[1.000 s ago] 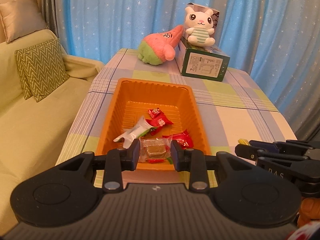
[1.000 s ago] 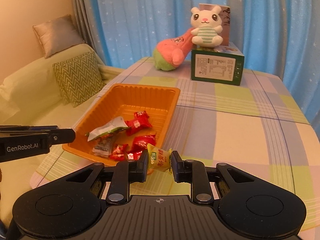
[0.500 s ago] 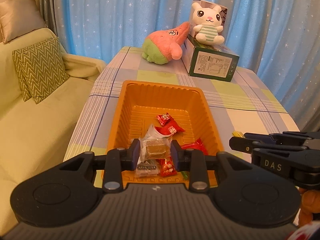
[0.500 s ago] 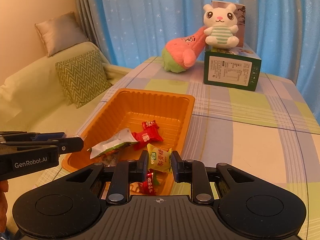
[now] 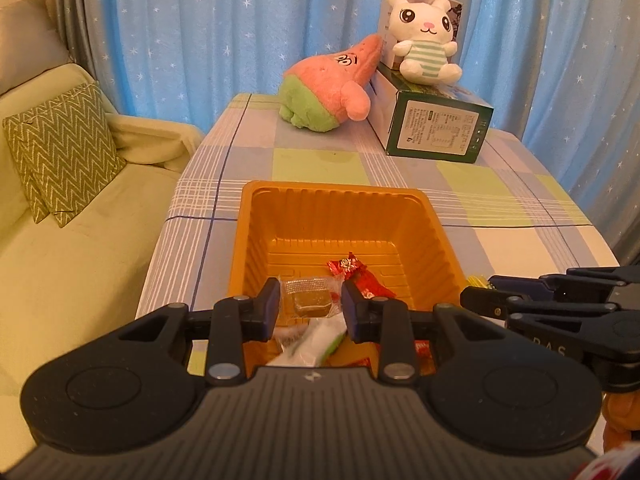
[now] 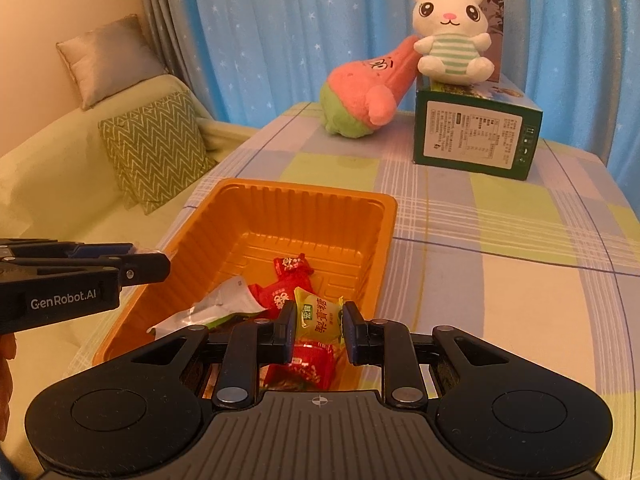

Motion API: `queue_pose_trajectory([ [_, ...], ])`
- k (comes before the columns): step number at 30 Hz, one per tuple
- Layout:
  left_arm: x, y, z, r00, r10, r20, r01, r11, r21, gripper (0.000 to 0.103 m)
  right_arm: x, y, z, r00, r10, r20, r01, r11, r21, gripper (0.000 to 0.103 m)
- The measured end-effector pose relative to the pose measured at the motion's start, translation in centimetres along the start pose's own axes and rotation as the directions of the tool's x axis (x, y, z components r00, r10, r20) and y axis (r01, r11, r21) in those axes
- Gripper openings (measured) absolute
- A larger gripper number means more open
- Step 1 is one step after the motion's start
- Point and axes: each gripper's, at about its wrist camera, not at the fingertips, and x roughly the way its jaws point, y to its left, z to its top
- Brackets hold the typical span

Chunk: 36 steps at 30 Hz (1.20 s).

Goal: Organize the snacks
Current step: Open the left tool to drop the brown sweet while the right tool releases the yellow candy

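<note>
left gripper [image 5: 309, 309] pinching clear candy [image 5: 310, 298], right gripper [image 6: 319, 322] pinching yellow candy [image 6: 319, 315], seemingly over tray [image 6: 384, 216]; early release risks rim bounce-out

Each wrist camera sits just behind its own gripper's fingers, looking forward and steeply down, close over the near end of the orange tray [image 5: 340, 208] on the checked tablecloth [image 6: 500, 280]. The left view faces the tray head-on; the right view sees it from the right. Both share the tray, the white rabbit plush [image 5: 426, 46], the green box [image 6: 476, 136] and the blue curtain [image 5: 200, 32].
</note>
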Motion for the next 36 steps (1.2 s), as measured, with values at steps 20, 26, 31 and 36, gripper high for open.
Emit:
queue_pose_trajectory([
  [20,2.3,1.7,-0.5,1.000,-0.009,-0.017,0.008,1.000,-0.008,0.054,2.7,-1.1,0.0,1.000,0.010,-0.028,-0.009,0.999,0.031,0.024],
  [26,0.5,2.0,-1.3,1.000,0.010,0.001,-0.010,1.000,-0.004,0.062,2.6,-0.6,0.6,0.999,0.032,-0.014,-0.032,0.999,0.033,0.025],
  [31,-0.6,2.3,-1.6,1.000,0.018,0.024,-0.017,1.000,-0.013,0.068,2.9,-0.4,1.3,0.996,0.089,-0.002,-0.089,0.995,0.048,0.035],
  [36,-1.6,1.9,-2.5,0.998,0.045,0.049,-0.046,0.999,0.024,0.077,2.2,-1.5,0.8,0.996,0.082,0.027,-0.084,0.991,0.103,0.067],
])
